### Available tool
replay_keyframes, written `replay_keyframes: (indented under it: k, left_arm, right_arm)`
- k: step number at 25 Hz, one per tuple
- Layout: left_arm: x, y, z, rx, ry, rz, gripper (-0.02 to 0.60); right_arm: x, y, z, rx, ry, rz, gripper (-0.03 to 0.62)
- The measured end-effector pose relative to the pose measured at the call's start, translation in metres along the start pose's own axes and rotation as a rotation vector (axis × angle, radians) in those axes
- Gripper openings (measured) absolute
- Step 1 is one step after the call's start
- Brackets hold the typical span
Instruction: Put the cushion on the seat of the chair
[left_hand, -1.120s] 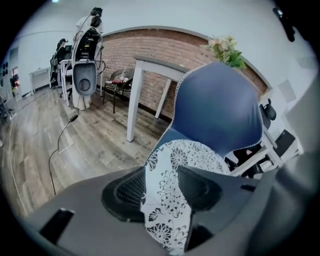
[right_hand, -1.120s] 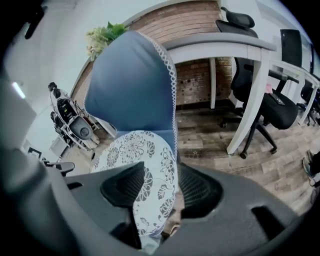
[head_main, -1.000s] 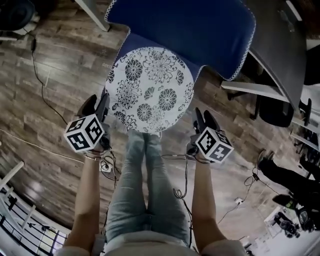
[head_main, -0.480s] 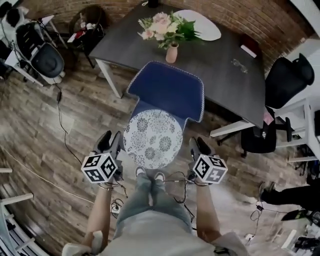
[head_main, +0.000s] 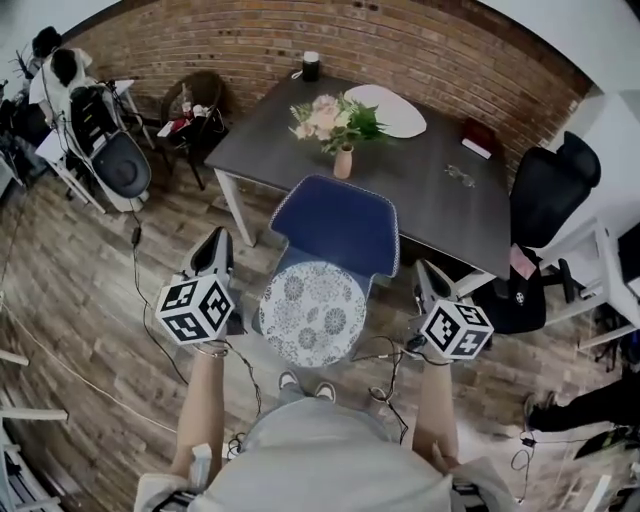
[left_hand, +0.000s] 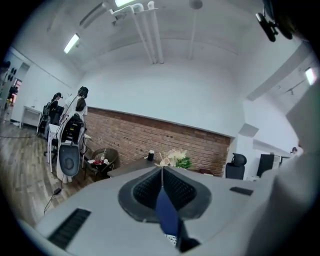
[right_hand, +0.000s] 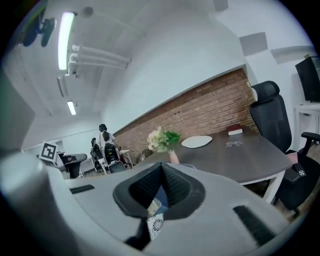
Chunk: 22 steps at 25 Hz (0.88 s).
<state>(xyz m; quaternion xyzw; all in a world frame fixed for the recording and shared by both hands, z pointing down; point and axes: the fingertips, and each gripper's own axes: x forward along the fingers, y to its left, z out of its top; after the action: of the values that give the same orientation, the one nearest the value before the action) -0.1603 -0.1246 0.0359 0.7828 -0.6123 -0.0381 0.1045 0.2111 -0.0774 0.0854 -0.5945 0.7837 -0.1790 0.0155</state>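
Above the chair, lifted clear of the cushion on its seat, with left gripper and right gripper just closed empty: seemingly done.

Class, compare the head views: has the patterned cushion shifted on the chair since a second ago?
No. The cushion still lies on the seat, just before the backrest of the blue chair.

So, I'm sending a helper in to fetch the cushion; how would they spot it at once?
Find the dark table by the brick wall; a blue chair stands at its near side. On that chair's seat lies the cushion: round, pale, covered in dark flower medallions, unlike the plain blue around it.
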Motion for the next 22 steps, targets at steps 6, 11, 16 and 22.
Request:
replay_keyframes:
  k: [6,11,16,22]
  left_arm:
    - [-0.014,-0.001,0.007,0.007,-0.006,0.036,0.009]
    - [-0.02,-0.003,-0.002,-0.001,0.011,0.043,0.008]
    - [-0.023,-0.008,-0.006,0.016,0.021,0.041,0.008]
    - [-0.024,-0.006,-0.01,0.022,0.03,0.042,0.008]
  right_arm:
    - [-0.034,-0.023,0.028,-0.064,-0.108,-0.139,0.0]
    - [-0.044,-0.027,0.024,-0.059,-0.106,-0.168,0.0]
    - [-0.047,-0.029,0.017,-0.052,-0.094,-0.178,0.0]
    - [-0.042,-0.026,0.013,-0.084,-0.068,-0.195,0.0]
